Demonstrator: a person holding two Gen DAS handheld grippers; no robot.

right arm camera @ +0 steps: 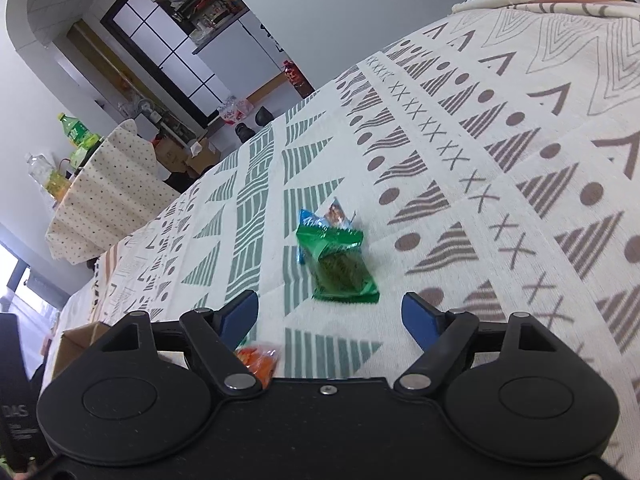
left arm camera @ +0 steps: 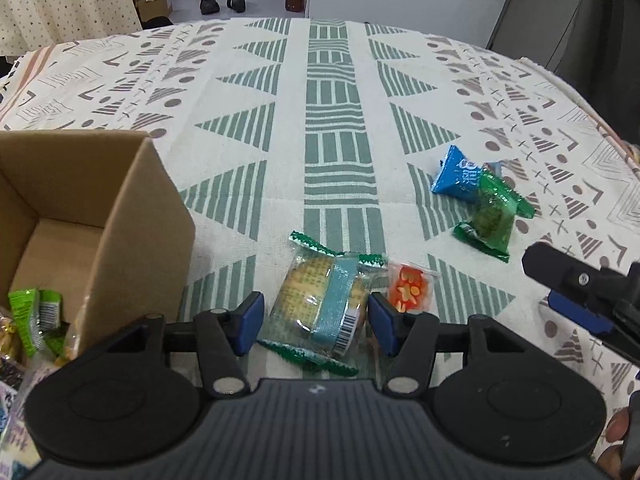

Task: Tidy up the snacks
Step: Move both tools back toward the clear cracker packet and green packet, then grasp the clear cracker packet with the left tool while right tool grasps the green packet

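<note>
Biscuit packet (left arm camera: 320,304) between left fingers (left arm camera: 252,320) — pads beside it, not pressing — right fingers (right arm camera: 420,316) spread, green packet (right arm camera: 340,268) ahead

Colours and patterns of the snack table.
Cream woven tablecloth (left arm camera: 288,168) with sage-green striped triangles and grey-brown dots and crosses; plain brown cardboard box (left arm camera: 132,216); clear green-edged cake wrapper (left arm camera: 320,304) with a teal band; glossy green packet (right arm camera: 340,268); blue foil pouch (left arm camera: 456,174); orange sachet (left arm camera: 410,288).

Cardboard box (left arm camera: 100,216) cut off at left edge; orange packet (right arm camera: 260,360) half hidden behind tool body.
</note>
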